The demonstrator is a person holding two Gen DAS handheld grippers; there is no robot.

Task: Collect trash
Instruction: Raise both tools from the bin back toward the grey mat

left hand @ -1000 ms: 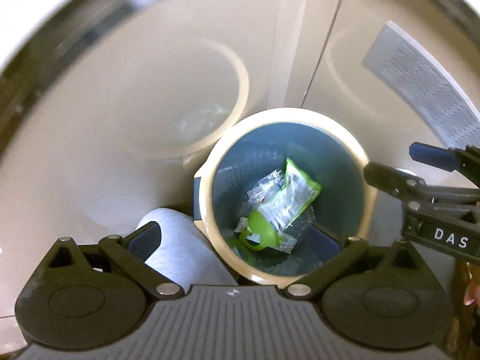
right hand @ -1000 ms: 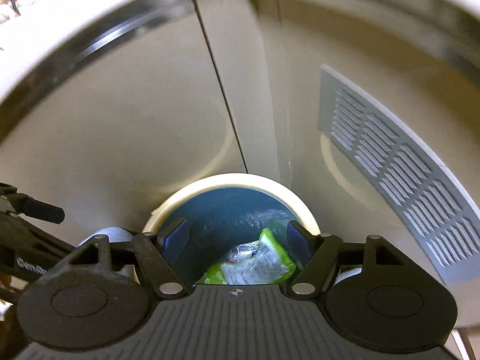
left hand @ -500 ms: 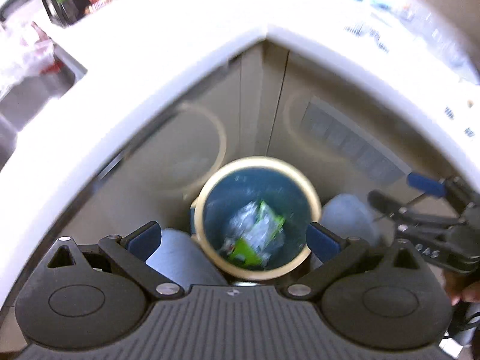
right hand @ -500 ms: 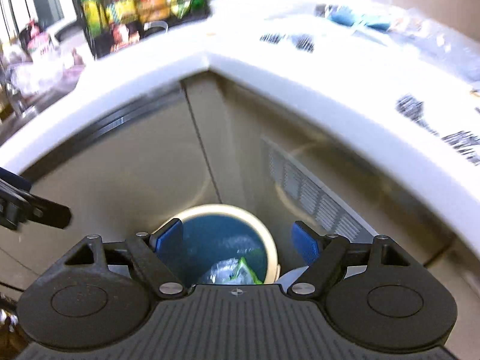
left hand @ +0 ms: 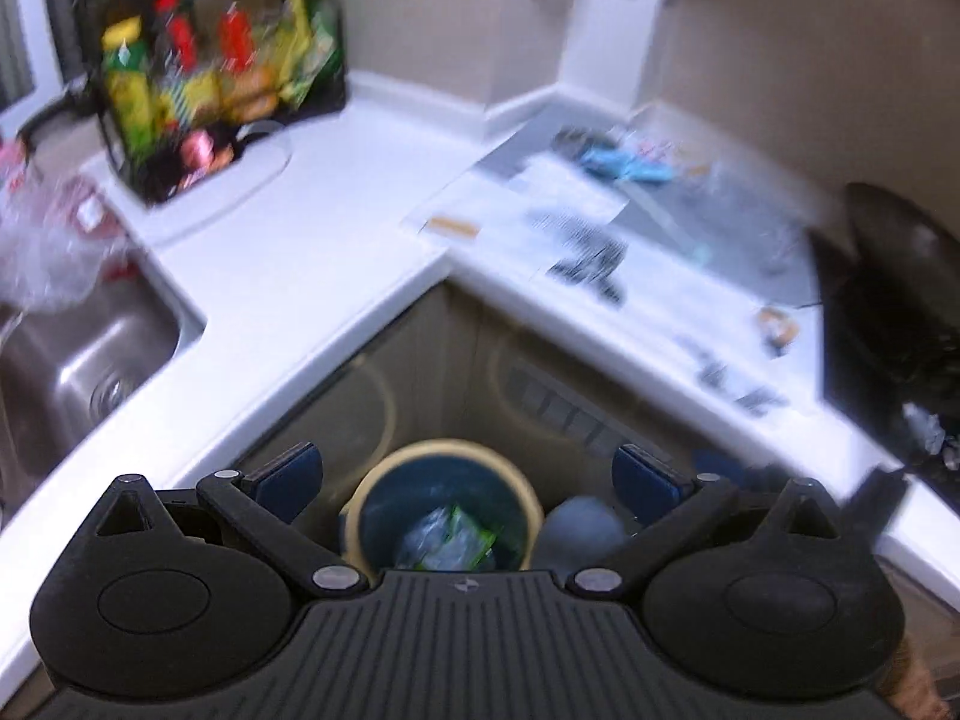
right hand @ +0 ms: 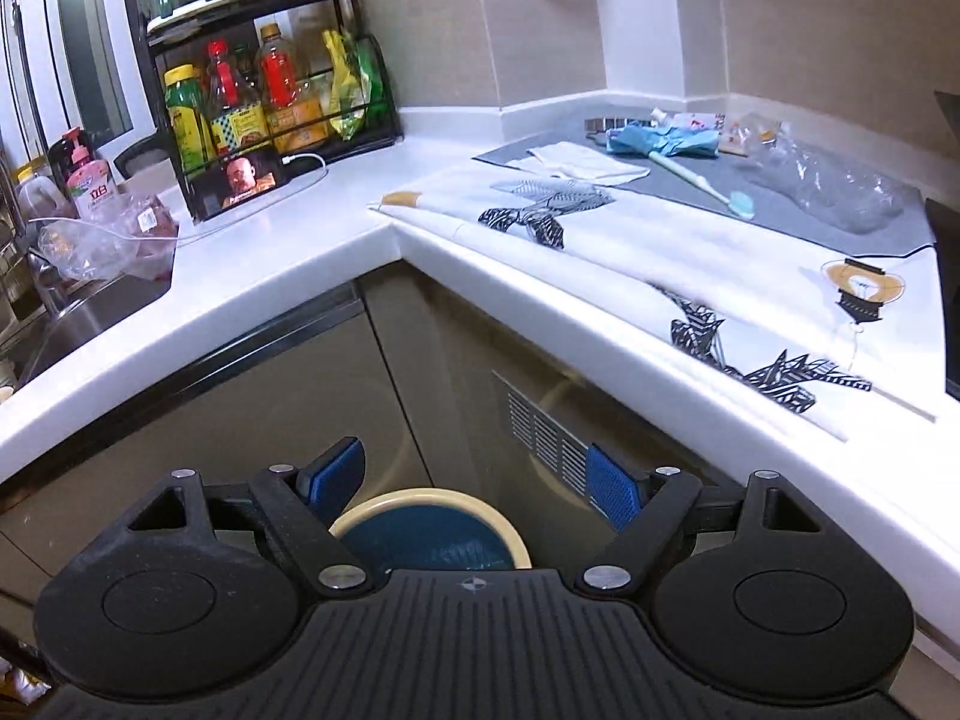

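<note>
Both claws gape wide and empty, the right claw (right hand: pixel 474 477) having just been opening; the toothbrush (right hand: pixel 699 180) lies ahead-right on the surface (right hand: pixel 336 222), handle slanting toward it, left claw (left hand: pixel 465 474) no nearer.

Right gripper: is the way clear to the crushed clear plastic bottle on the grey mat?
Probably yes. The right gripper is open and empty, and the crushed plastic bottle lies exposed on the grey mat, with only the flat printed cloth between them.

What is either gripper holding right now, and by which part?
Nothing. The left gripper and right gripper both stand open and empty above the trash bin; the green wrapper lies inside it.
</note>
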